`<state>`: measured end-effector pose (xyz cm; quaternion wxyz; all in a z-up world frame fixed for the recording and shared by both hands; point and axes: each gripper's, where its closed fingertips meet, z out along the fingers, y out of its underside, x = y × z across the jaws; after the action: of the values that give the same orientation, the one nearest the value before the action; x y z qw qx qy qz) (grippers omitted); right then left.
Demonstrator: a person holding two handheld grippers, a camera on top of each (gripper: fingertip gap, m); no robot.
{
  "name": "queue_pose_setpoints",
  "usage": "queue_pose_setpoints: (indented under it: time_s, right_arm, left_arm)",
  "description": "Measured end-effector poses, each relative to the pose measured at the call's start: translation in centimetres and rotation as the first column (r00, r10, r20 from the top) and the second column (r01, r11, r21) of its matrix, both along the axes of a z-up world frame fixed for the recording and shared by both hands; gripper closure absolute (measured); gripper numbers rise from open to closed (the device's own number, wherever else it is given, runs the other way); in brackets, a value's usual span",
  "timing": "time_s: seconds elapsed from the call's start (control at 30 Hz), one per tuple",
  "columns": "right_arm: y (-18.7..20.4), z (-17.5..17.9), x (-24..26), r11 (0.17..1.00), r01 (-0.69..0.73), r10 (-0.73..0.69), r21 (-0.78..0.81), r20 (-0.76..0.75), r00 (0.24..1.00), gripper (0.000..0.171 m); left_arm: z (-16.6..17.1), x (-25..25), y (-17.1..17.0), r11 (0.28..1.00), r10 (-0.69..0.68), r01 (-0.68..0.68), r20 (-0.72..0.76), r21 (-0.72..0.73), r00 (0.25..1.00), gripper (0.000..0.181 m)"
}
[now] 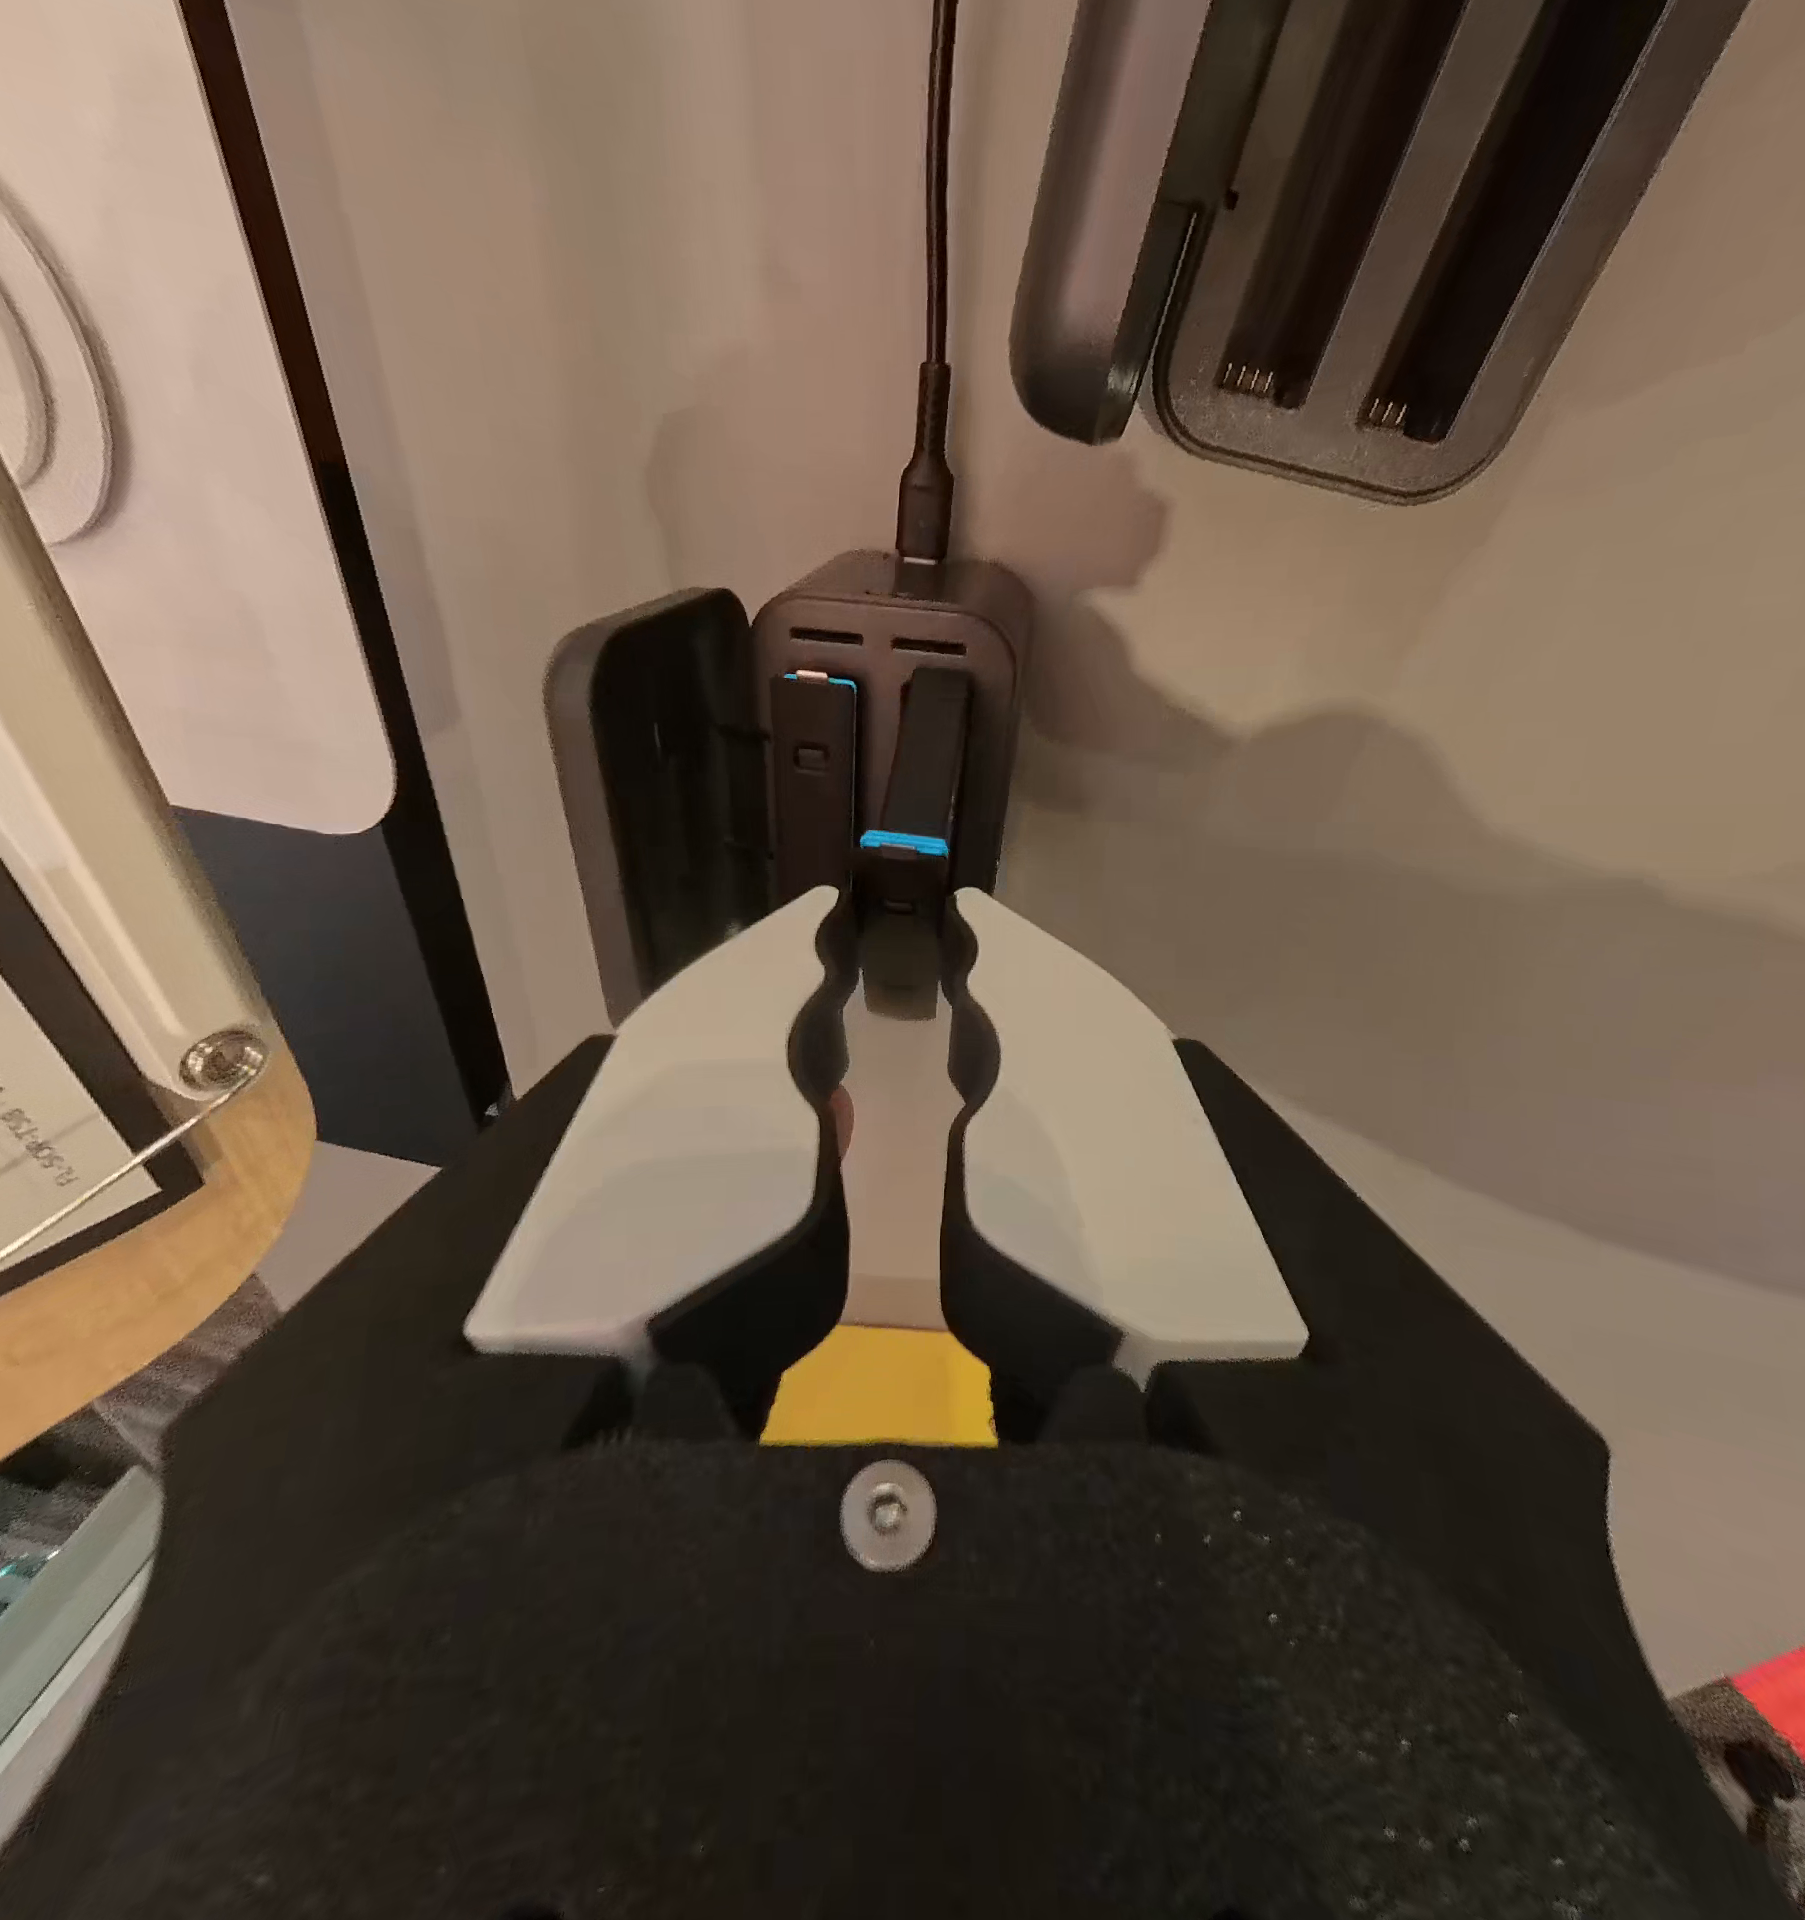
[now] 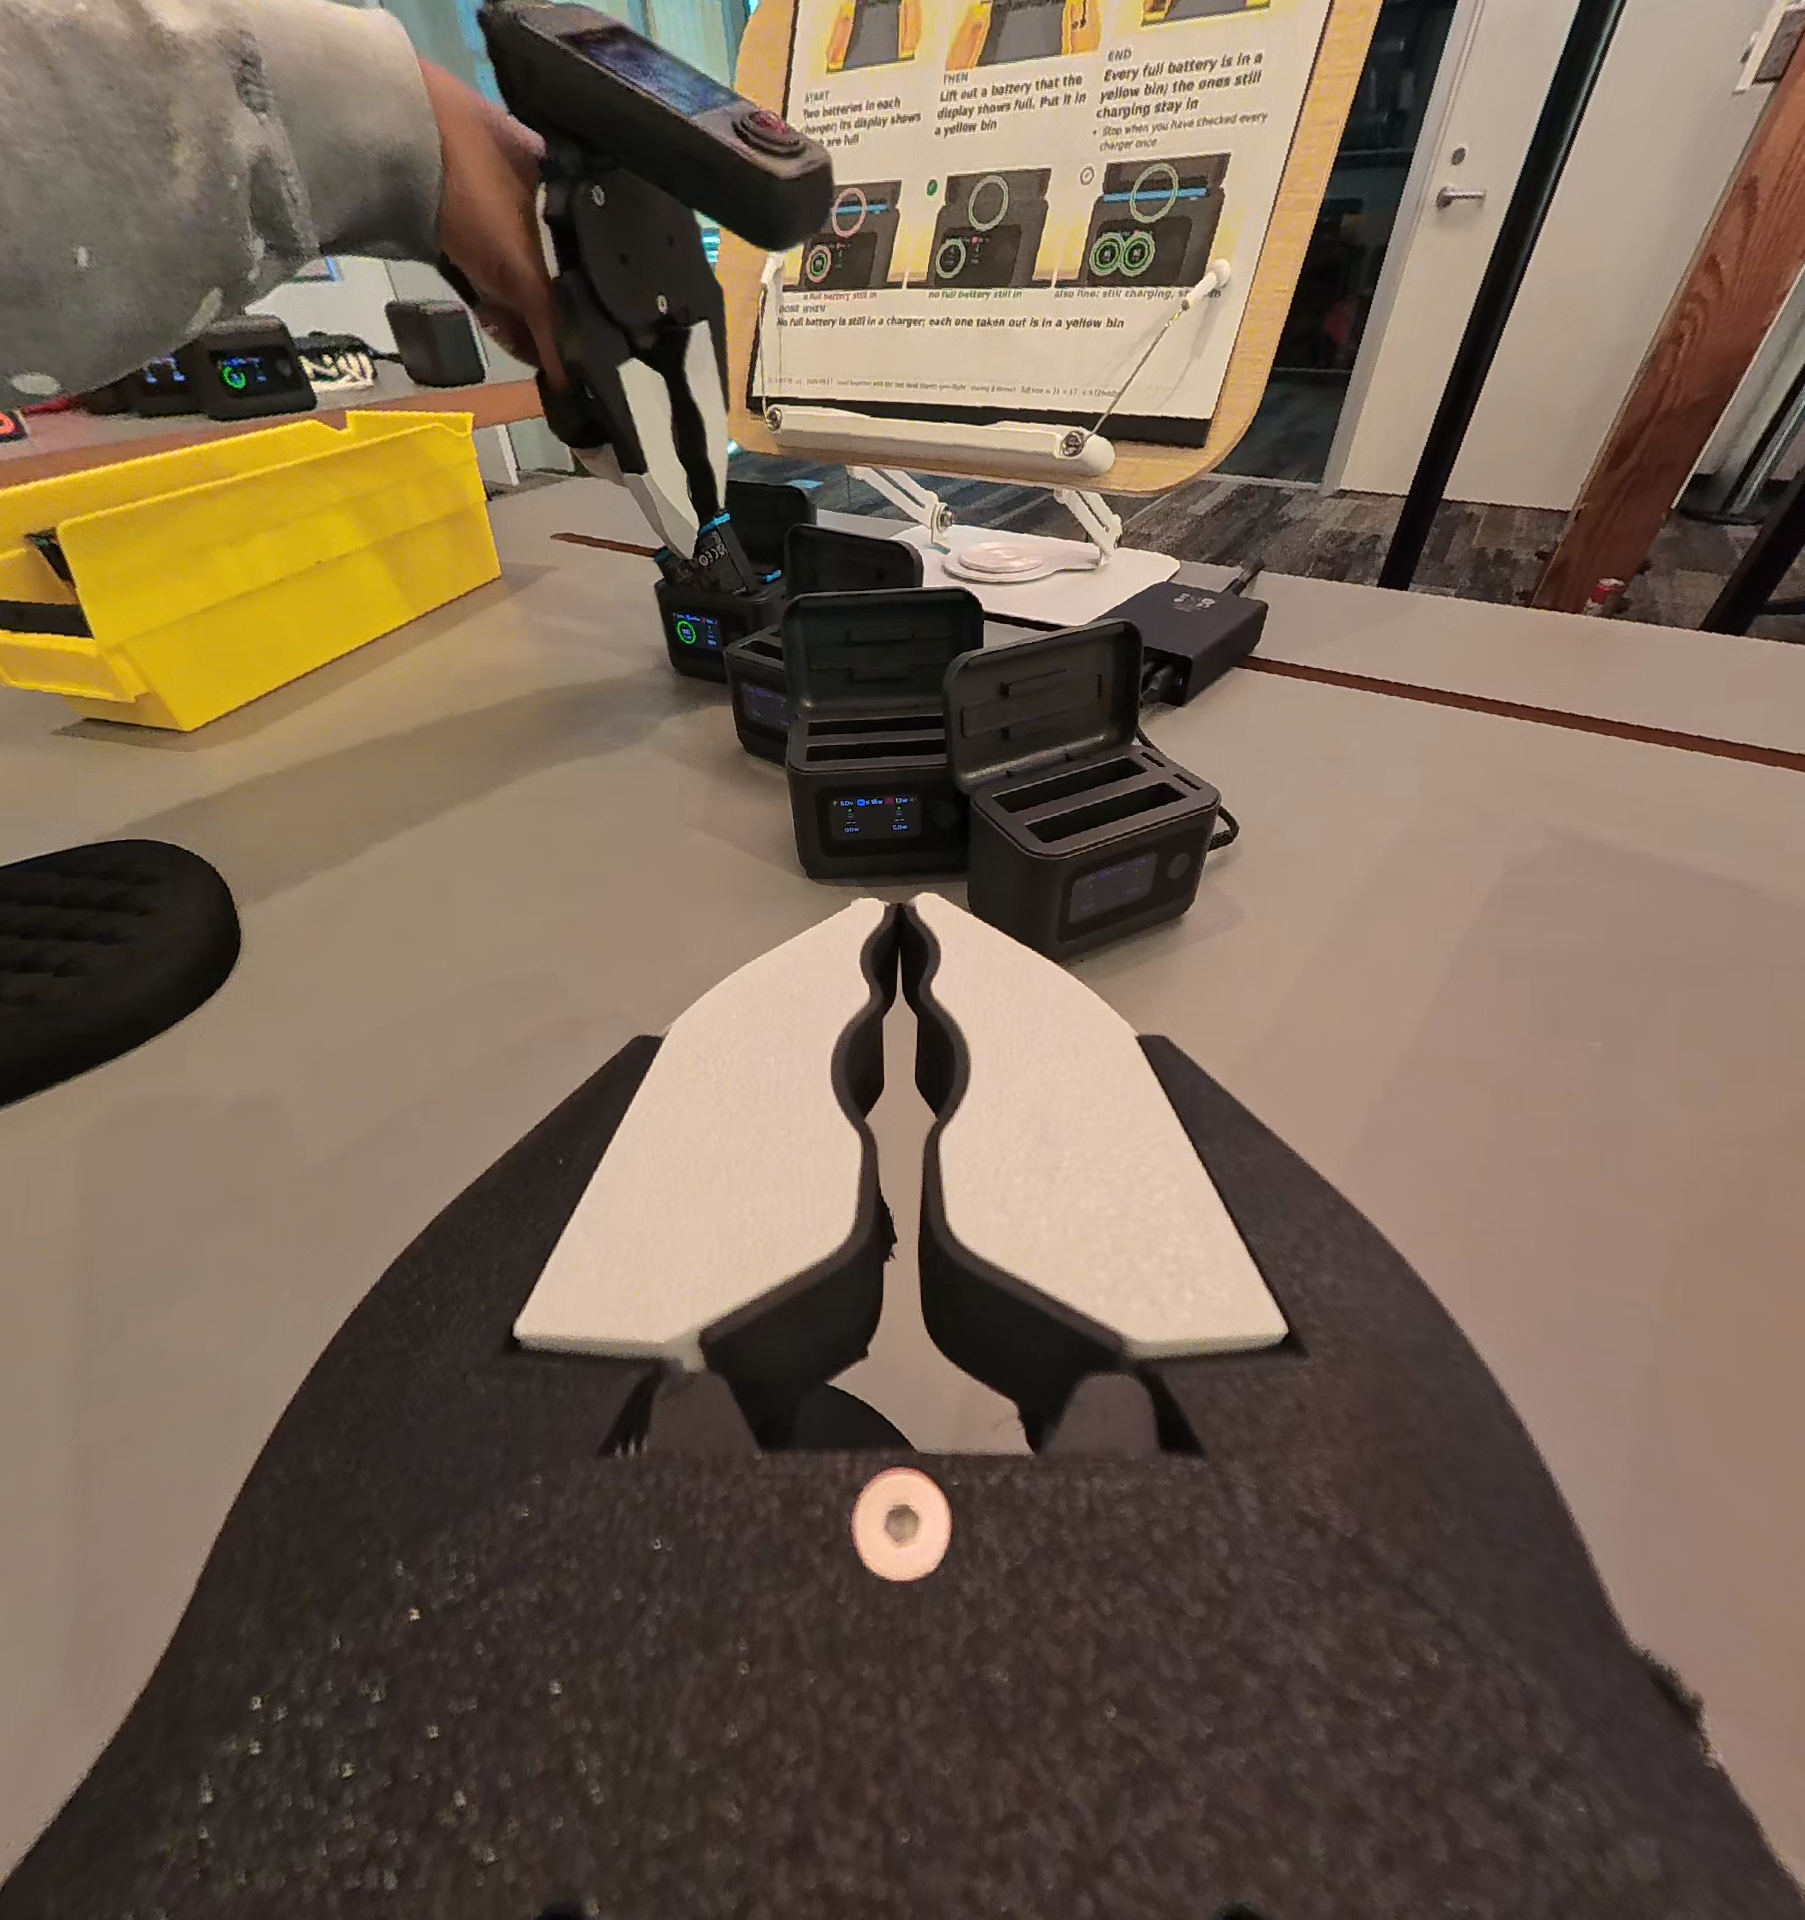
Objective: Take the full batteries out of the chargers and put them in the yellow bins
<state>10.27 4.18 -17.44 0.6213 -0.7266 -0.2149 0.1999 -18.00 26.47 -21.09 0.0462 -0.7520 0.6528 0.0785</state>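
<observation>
The left hand-held gripper (image 1: 896, 914) is clamped on a slim black battery (image 1: 919, 769), half out of its charger (image 1: 981, 644). It looks rigid, light and smooth-sided; gripping its flat faces suits it. The right hand-held gripper (image 2: 898, 912) is closed, empty.

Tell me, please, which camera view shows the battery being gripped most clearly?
The left wrist view: the battery sits centred between the left gripper fingers, half out of its charger. The right wrist view shows it small, distant and partly hidden.

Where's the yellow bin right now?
In the right wrist view, the yellow bin sits on the table's far left, left of the charger the left claw is working.
</observation>
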Motion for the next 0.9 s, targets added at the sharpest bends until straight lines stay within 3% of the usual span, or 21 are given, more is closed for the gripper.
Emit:
queue_pose_setpoints:
  time_s: [0.43, 0.77, 0.9]
  right_arm:
    - [-0.1, 0.2, 0.1, 1.000, -0.008, 0.008, 0.004, -0.020, 1.000, 0.171]
    - [-0.2, 0.3, 0.1, 1.000, -0.024, 0.024, -0.001, -0.051, 0.998, 0.171]
    - [-0.2, 0.3, 0.1, 1.000, -0.028, 0.028, -0.003, -0.054, 0.998, 0.171]
  left_arm:
    - [-0.2, 0.3, 0.5, 0.997, -0.074, 0.076, -0.223, -0.001, 0.972, 0.166]
    - [-0.9, 0.8, 0.9, 0.995, -0.090, 0.093, -0.057, 0.046, 0.994, 0.159]
    - [0.0, 1.0, 1.0, 0.994, -0.085, 0.082, 0.035, 0.077, 0.996, 0.166]
